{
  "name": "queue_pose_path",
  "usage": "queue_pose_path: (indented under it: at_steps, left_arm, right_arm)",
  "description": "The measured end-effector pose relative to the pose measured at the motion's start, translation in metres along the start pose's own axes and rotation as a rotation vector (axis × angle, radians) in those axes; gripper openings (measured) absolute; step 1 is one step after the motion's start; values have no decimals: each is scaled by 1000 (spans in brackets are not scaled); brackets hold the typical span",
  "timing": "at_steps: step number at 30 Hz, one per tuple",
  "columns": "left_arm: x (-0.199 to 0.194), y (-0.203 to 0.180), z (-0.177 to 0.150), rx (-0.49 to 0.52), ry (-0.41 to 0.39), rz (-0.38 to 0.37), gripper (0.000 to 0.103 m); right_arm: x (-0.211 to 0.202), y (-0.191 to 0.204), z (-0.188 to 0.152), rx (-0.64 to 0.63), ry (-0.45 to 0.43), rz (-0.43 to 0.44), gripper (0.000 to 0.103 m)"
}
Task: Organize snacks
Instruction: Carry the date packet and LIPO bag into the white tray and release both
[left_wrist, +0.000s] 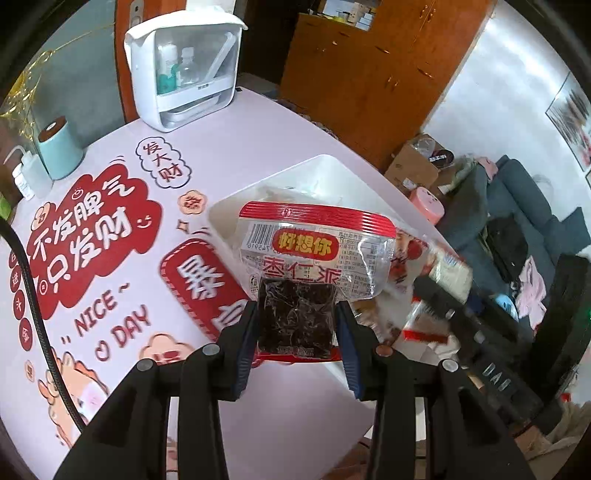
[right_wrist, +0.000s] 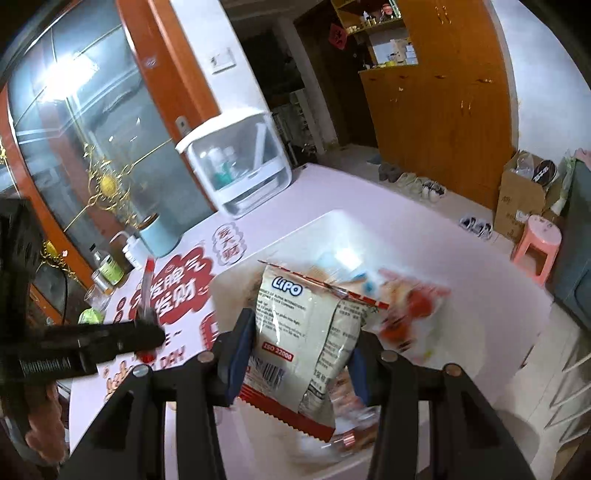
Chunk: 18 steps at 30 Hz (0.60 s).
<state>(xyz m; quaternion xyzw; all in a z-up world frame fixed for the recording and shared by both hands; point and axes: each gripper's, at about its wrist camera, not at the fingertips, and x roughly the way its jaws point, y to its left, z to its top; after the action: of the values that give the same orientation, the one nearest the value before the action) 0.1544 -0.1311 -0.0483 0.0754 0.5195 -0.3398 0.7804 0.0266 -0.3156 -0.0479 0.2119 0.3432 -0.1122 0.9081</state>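
My left gripper (left_wrist: 297, 321) is shut on a red and clear date snack packet (left_wrist: 314, 258) and holds it above the near rim of a white bin (left_wrist: 332, 168). My right gripper (right_wrist: 301, 350) is shut on a cream LIPO biscuit bag (right_wrist: 314, 328) with red edges, held over the same white bin (right_wrist: 332, 221). Other snack packets (right_wrist: 410, 310) lie blurred inside the bin. The right gripper with its bag shows blurred at the right of the left wrist view (left_wrist: 443, 273). The left gripper shows as a black bar at the left of the right wrist view (right_wrist: 110, 339).
The pink table (left_wrist: 258, 133) has red printed decals. A white lidded organizer (left_wrist: 184, 70) with bottles stands at the back. A pale blue canister (left_wrist: 61, 147) and a white squeeze bottle (left_wrist: 26, 177) stand back left. A pink stool (right_wrist: 537, 240) and cardboard box (right_wrist: 521, 195) are on the floor.
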Motion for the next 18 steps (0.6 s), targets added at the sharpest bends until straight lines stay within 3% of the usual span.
queue_pose_path:
  at_steps: [6, 9, 18]
  left_arm:
    - [24, -57, 9, 11, -7, 28, 40]
    - [31, -82, 10, 38, -22, 79, 40]
    - [47, -102, 1, 20, -4, 137, 40]
  right_arm:
    - [6, -33, 15, -20, 41, -4, 47]
    - [13, -41, 17, -42, 83, -11, 47]
    - [24, -50, 23, -92, 139, -26, 48]
